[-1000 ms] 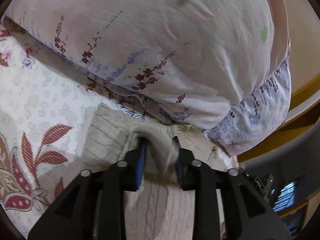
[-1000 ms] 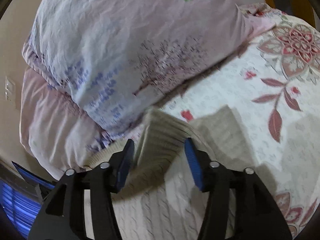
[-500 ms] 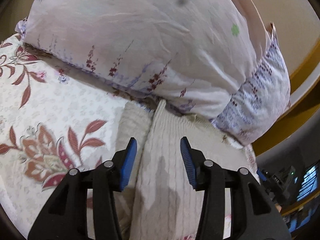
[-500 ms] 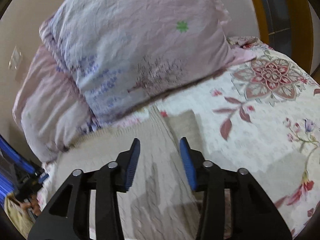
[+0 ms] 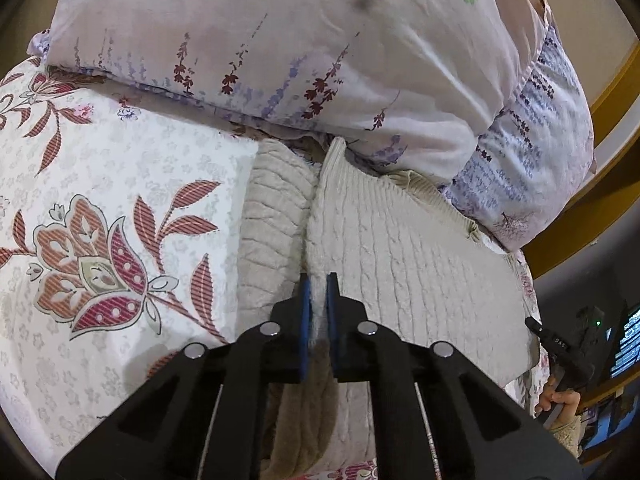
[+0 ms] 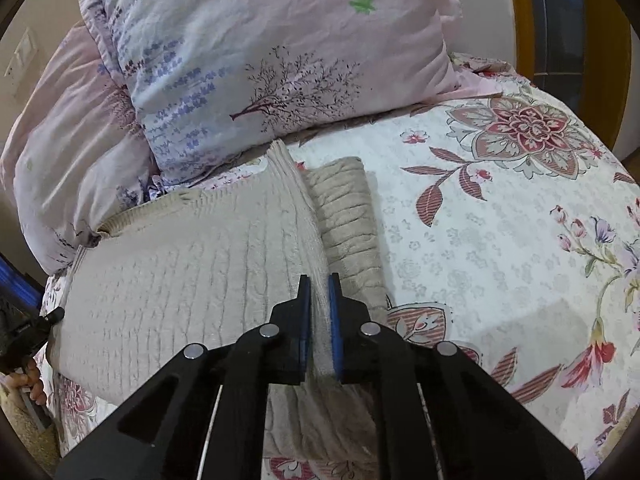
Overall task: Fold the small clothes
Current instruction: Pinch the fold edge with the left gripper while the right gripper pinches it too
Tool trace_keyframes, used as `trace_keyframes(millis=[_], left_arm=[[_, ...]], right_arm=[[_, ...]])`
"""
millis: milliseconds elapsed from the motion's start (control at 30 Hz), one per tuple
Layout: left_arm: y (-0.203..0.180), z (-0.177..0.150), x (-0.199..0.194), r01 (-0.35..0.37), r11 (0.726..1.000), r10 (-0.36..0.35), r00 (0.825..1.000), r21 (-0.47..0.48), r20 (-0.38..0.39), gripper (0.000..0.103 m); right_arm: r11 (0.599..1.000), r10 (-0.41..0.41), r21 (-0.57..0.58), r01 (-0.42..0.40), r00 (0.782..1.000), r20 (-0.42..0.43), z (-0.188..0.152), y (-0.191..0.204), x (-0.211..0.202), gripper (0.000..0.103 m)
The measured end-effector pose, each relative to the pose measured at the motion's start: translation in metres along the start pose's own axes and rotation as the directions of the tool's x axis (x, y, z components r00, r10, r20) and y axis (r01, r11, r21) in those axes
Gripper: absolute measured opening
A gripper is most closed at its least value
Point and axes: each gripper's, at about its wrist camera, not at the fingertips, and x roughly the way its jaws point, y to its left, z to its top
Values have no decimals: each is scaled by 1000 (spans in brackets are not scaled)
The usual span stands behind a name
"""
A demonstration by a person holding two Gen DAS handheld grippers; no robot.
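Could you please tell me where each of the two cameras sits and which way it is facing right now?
Left wrist: on the left gripper, low over the bed, facing the pillows; its fingers pinch the knit sweater; a hand shows at right.
Right wrist: on the right gripper, facing the same pillows, pinching the sweater.
Shared: sweater, pillows, floral bedspread.

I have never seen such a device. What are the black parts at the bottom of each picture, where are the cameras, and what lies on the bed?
No robot is here. A person holds a two-finger gripper in each hand, and a fisheye camera on each looks forward along its fingers. One picture is from the left gripper, the other from the right gripper. The black parts are the fingers, with blue pads. On the flowered bedspread lies a beige knitted sweater, partly folded, its far edge against the pillows. Each gripper is shut on a fold of the sweater.
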Motion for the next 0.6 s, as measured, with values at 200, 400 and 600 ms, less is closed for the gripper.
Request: trace_keyframes(millis=[200,400,600], left_arm=[[0,-4,-14,8,1000,-8,1000,26,9,6],[4,-8,-17,-30,998,30,999,52,15,6],[-3,-9,-6,-73,994,72,997,80,9,10]], right_arm=[[1000,1,0,-1,1000,20,-3,4,-14,9],[999,-46,-4,46,999,-6,-10,3,-11,9],[991,-124,-58,123,992,-7,-6,17,-5,14]])
